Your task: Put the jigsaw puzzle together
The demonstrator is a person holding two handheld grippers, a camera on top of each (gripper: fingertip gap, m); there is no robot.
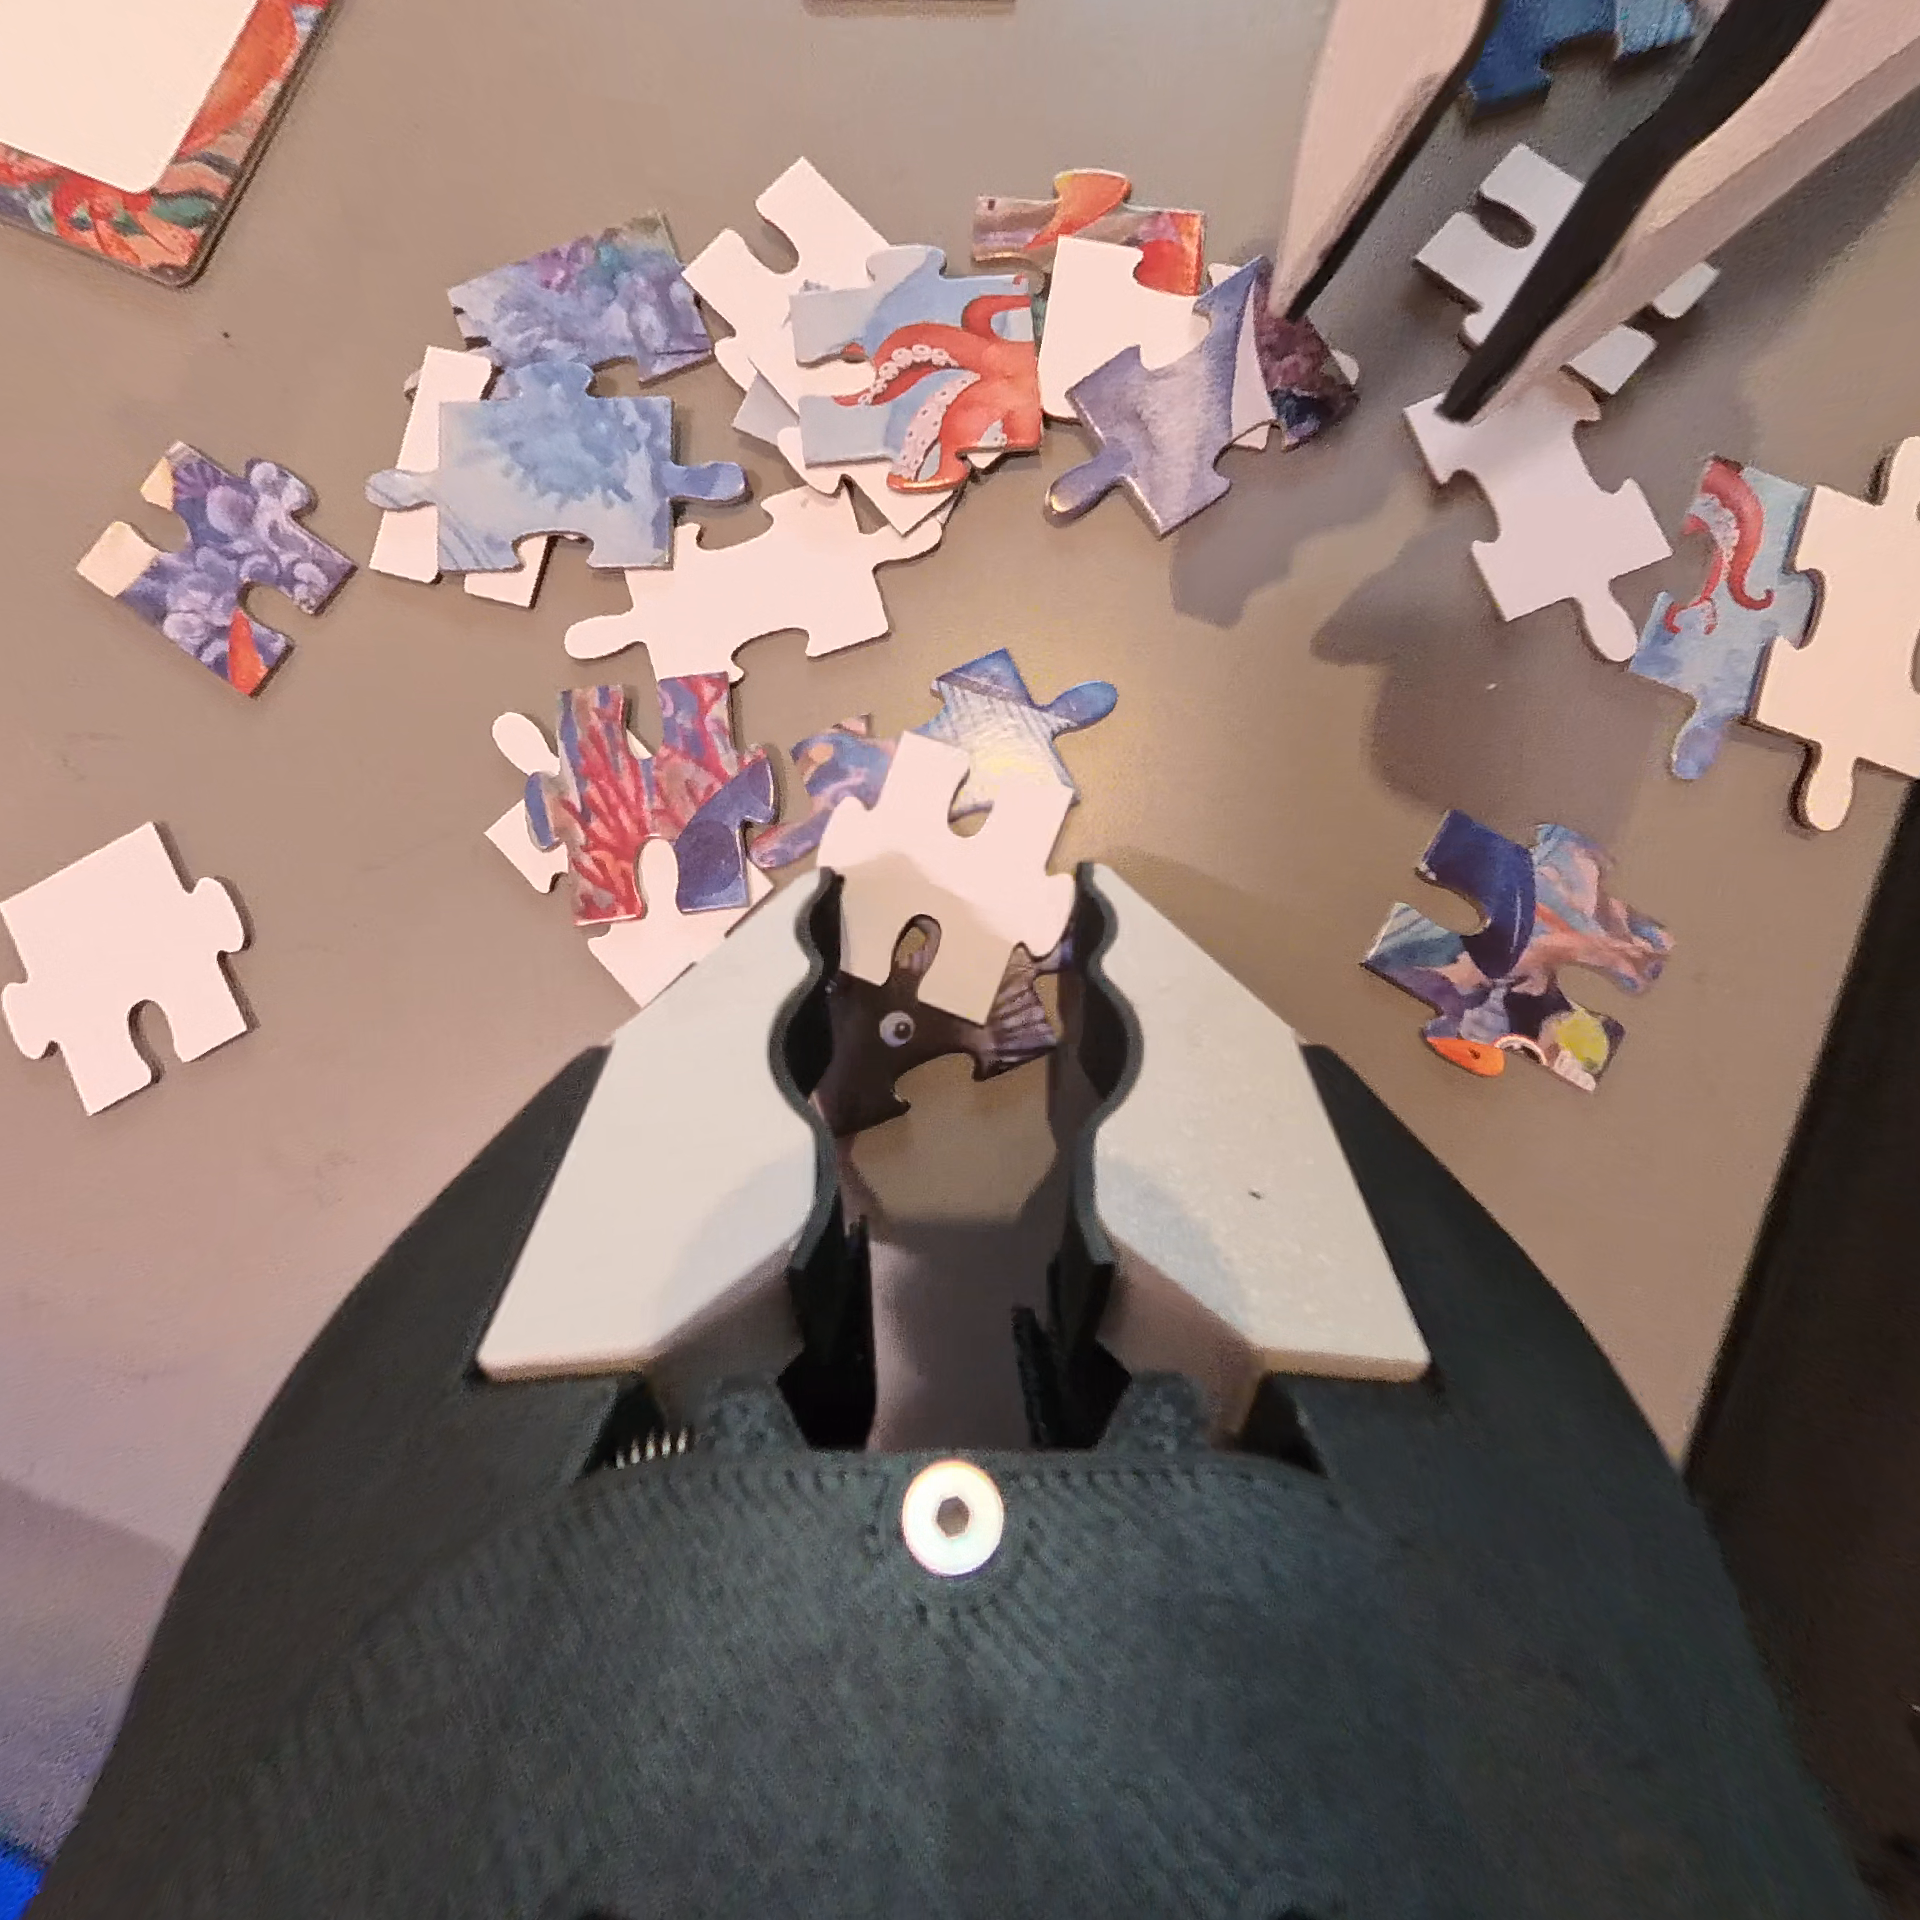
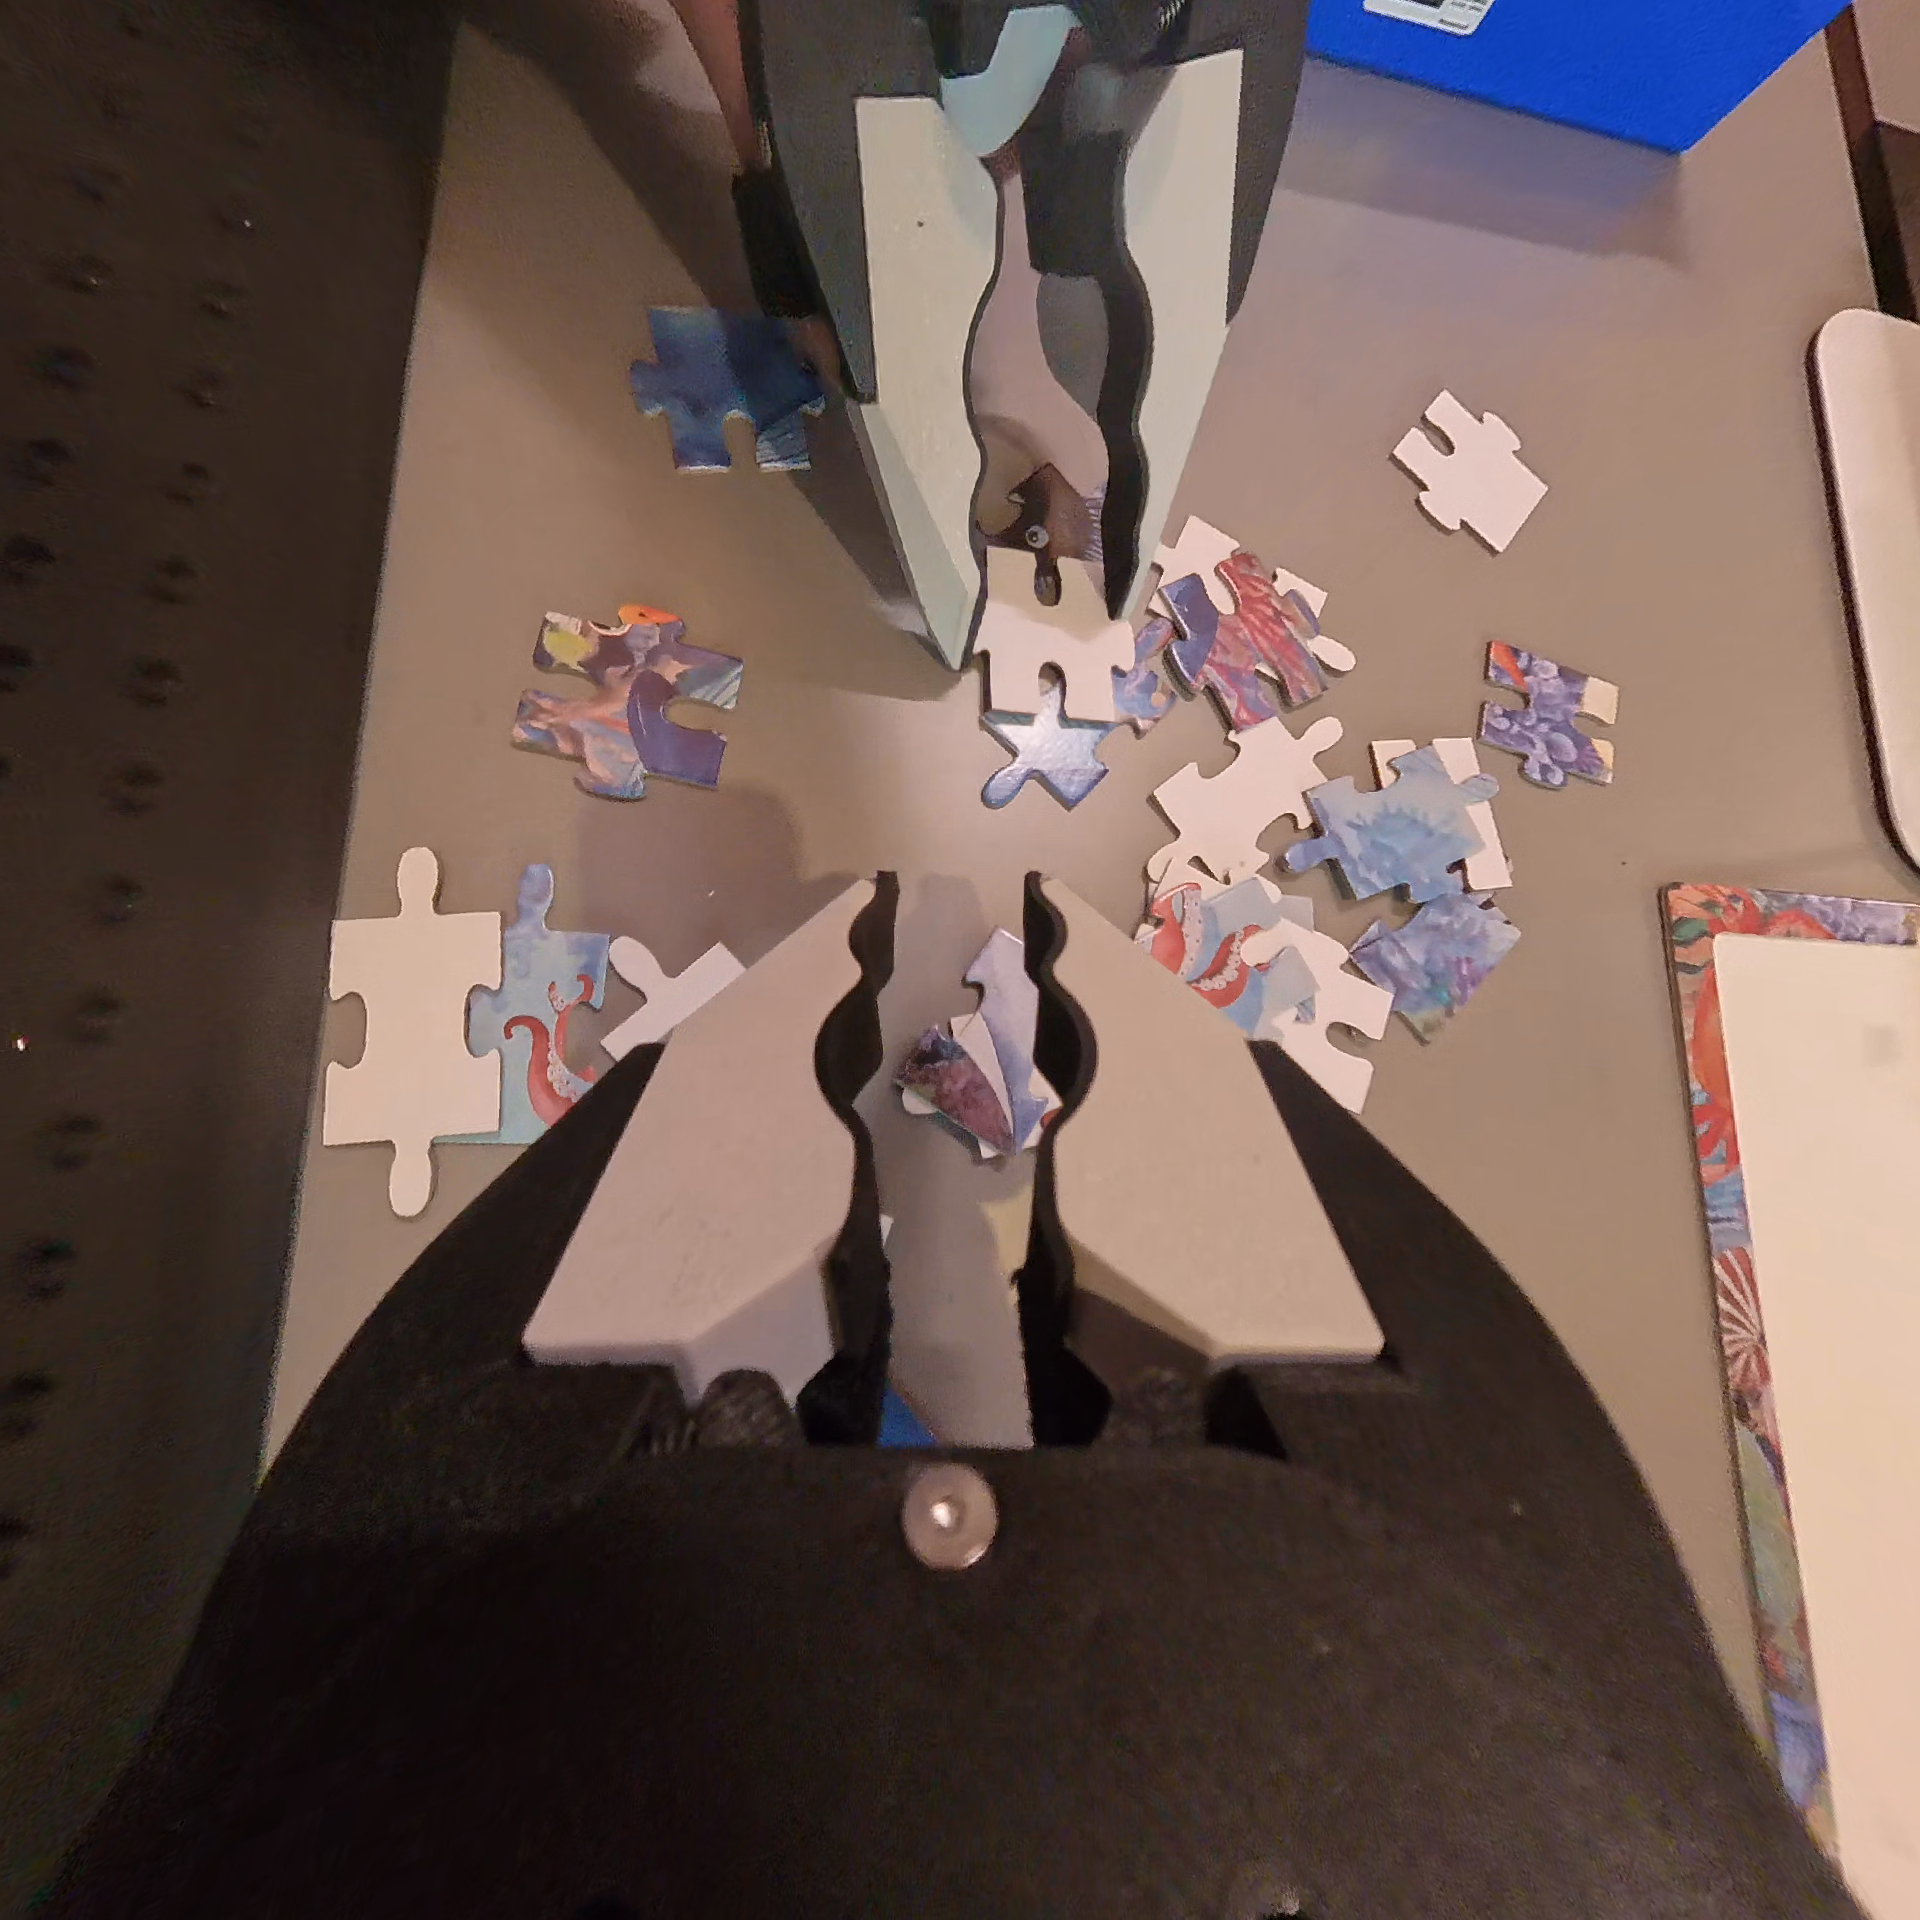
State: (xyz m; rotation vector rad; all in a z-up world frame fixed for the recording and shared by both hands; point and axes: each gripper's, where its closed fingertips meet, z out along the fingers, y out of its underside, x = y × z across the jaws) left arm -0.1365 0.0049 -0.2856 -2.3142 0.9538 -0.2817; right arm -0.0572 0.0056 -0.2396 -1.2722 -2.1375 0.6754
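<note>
Many jigsaw pieces lie loose on the grey table (image 1: 312, 727), some picture side up and some white side up. My left gripper (image 1: 958, 878) is shut on a white, face-down piece (image 1: 935, 831) and holds it tilted over a dark fish piece (image 1: 894, 1049). It also shows in the right wrist view (image 2: 1044, 623). My right gripper (image 2: 958, 883) is open, with a blue-purple piece (image 2: 987, 1049) lying between its fingers. In the left wrist view its tips (image 1: 1371, 353) stand low over the pile's right side. The puzzle frame (image 1: 104, 223) lies at the far left and also shows in the right wrist view (image 2: 1714, 1299).
A blue box (image 2: 1558, 62) stands at the far end. A white rounded object (image 2: 1870, 571) lies at the right edge. A dark perforated surface (image 2: 156, 727) borders the table. A black object (image 1: 1808, 1247) stands at the right. My right fingertips sit around 10 cm from my left ones. My right tips are about 35 cm from the white rounded object (image 2: 1870, 571), my left tips only 30 cm.
</note>
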